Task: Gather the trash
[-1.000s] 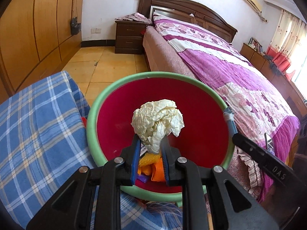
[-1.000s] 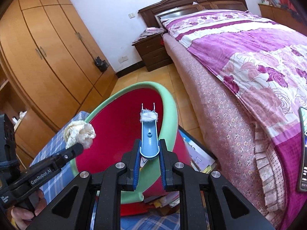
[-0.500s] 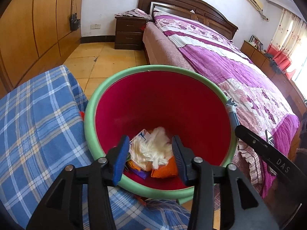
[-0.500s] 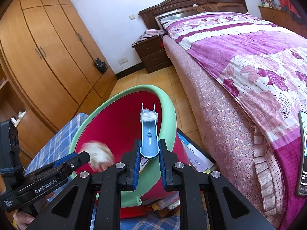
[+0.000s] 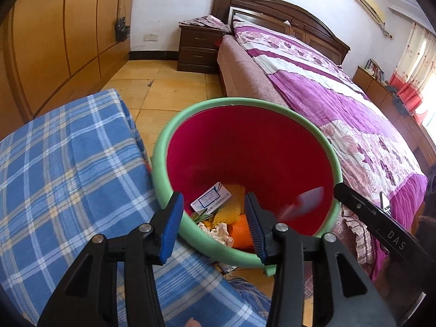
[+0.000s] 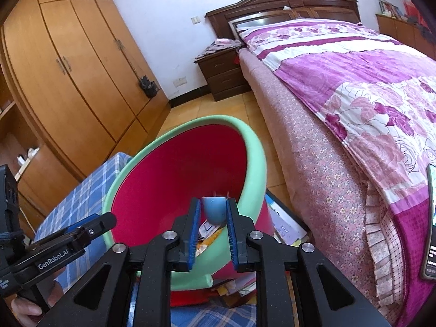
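A red bin with a green rim [image 5: 190, 114] stands on the floor between the blue plaid cloth and the bed; it also shows in the right wrist view [image 6: 253, 147]. Inside lie a crumpled paper ball [image 5: 218, 231], orange and yellow scraps [image 5: 231, 212] and a white card [image 5: 211, 200]. My left gripper [image 5: 214, 227] is open and empty over the bin's near rim. My right gripper [image 6: 211, 235] has opened, and a blue toothbrush [image 6: 215, 212] shows blurred between its fingers over the bin; it appears as a blur in the left wrist view [image 5: 305, 204].
A surface with a blue plaid cloth [image 5: 62, 169] lies left of the bin. The bed with a purple quilt [image 5: 340, 103] is on the right, a nightstand [image 5: 200, 49] and wardrobe [image 6: 68, 62] behind. Books and papers [image 6: 283, 229] lie beside the bin. A phone [image 6: 430, 226] is on the bed.
My left gripper opened and dropped the paper ball into the bin. My right gripper, shut on the toothbrush before, has now opened, and the toothbrush is blurred and lower between its fingers.
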The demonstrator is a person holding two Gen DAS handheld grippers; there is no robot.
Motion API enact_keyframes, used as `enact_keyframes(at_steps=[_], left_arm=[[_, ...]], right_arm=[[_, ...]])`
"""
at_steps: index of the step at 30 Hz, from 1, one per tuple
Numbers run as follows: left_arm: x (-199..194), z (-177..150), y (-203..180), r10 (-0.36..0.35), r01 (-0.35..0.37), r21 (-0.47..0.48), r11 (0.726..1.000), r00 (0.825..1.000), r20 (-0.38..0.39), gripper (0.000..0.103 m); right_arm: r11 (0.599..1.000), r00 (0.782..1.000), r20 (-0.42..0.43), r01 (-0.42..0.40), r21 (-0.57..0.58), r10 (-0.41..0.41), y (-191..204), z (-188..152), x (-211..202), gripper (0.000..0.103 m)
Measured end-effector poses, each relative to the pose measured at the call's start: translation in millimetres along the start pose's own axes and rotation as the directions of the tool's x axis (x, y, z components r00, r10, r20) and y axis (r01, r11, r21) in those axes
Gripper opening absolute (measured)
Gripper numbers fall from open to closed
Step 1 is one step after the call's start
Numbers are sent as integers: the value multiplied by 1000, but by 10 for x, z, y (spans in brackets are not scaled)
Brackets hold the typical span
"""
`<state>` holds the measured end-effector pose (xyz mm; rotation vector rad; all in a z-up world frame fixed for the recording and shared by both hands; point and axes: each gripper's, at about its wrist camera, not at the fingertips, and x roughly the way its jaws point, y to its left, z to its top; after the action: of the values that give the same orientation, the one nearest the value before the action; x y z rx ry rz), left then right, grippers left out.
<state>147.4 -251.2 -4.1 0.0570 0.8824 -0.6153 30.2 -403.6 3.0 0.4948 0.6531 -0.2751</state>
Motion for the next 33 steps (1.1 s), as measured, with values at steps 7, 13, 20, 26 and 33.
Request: enact_keyframes(at_steps=[7, 13, 20, 26, 33], left_arm=[[-246, -44, 74, 18, -17, -16, 1000, 1000, 26, 46], [-486, -94, 173, 36, -34, -36, 999, 998, 53, 46], [-851, -220, 307, 72, -67, -62, 996, 993, 94, 46], [-1151, -368, 454, 120, -110, -85, 990, 985, 124, 46], [-1483, -566, 683, 175, -155, -137, 978, 973, 148, 47]], right_arm=[[1000, 1000, 7, -24, -3, 24, 97, -27, -104, 37], [998, 999, 22, -49, -31, 50, 270, -60, -271, 44], [995, 997, 40, -63, -80, 66, 535, -152, -482, 58], [990, 996, 56, -65, -128, 73, 781, -262, -648, 66], [978, 993, 66, -82, -190, 96, 1088, -424, -832, 67]])
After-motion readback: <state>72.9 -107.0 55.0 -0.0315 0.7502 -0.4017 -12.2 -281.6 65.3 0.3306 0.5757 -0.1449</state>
